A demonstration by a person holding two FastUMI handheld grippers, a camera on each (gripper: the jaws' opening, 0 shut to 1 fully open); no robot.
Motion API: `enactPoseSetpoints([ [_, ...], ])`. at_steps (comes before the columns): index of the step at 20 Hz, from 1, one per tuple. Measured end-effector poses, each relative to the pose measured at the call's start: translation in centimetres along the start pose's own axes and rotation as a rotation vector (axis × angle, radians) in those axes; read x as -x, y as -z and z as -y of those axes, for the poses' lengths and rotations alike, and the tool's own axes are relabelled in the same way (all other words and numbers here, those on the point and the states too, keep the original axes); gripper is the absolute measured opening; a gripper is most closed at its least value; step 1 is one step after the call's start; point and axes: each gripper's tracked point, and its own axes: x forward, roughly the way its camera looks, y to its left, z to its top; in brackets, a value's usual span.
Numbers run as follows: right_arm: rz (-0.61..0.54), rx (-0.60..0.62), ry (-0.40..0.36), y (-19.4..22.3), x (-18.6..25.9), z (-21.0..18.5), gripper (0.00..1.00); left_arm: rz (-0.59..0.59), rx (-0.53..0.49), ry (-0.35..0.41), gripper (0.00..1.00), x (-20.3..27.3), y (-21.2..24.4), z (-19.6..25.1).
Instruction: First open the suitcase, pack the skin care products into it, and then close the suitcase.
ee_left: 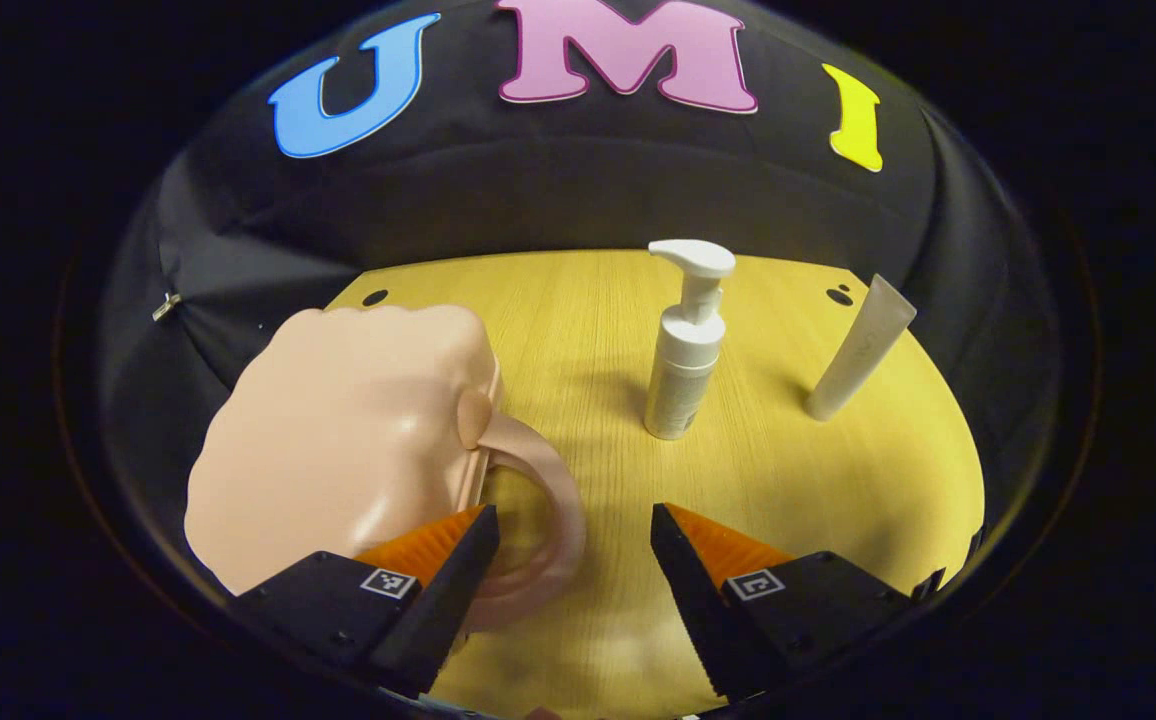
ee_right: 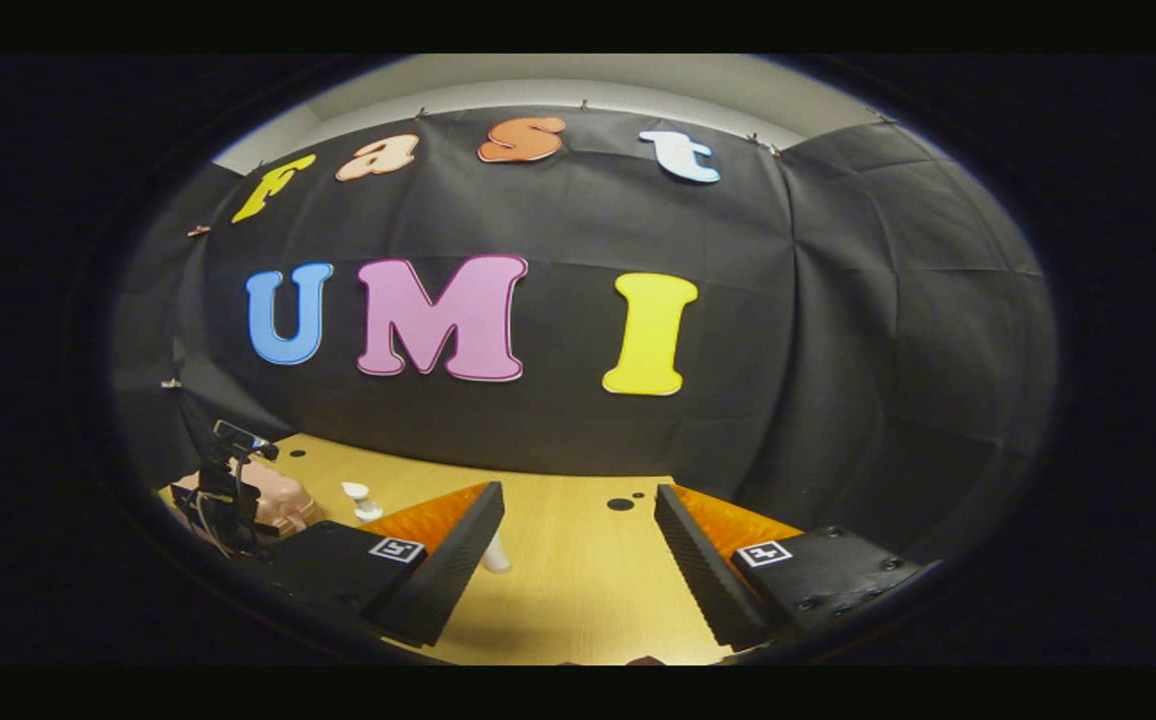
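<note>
A small peach-pink suitcase lies shut on the left of the wooden table, its loop handle turned toward me. My left gripper is open, with the handle just inside its left finger. A white pump bottle stands upright at mid table. Right of it a white tube stands cap-down, leaning. My right gripper is open and holds nothing above the table's right part. In the right gripper view, the left gripper hovers at the suitcase, beside the pump bottle and the tube's foot.
Black cloth walls close off the table's back and sides. Small dark holes mark the tabletop near its far corners. Bare wood lies between the suitcase and the bottles.
</note>
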Motion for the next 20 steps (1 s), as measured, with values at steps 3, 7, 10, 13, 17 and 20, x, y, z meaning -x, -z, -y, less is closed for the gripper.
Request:
enactPoseSetpoints([
  [3, -0.024, 0.004, -0.033, 0.8, -0.6, 0.3, 0.97, -0.036, 0.005, -0.013, 0.97, -1.4, 0.9, 0.4],
  [7, 0.0, 0.03, -0.043, 0.5, 0.3, 1.1, 0.96, -0.073, -0.038, -0.014, 0.18, -2.2, 1.0, -0.2],
  [10, -0.012, 0.032, -0.02, 1.5, 1.1, 2.2, 0.97, -0.057, -0.127, -0.001, 0.13, -1.4, -0.3, -0.1],
  [13, -0.027, 0.026, 0.012, 2.1, 2.1, 2.8, 0.96, -0.034, -0.098, 0.005, 0.12, 1.2, -2.8, -0.7],
  [17, -0.03, 0.014, 0.041, 1.9, 2.5, 1.8, 0.96, 0.044, -0.089, 0.019, 0.12, 5.9, -7.6, -4.1],
  [20, -0.005, 0.016, 0.033, 0.5, 2.2, -0.5, 0.97, 0.104, -0.018, 0.026, 0.12, 10.1, -11.5, -8.1],
])
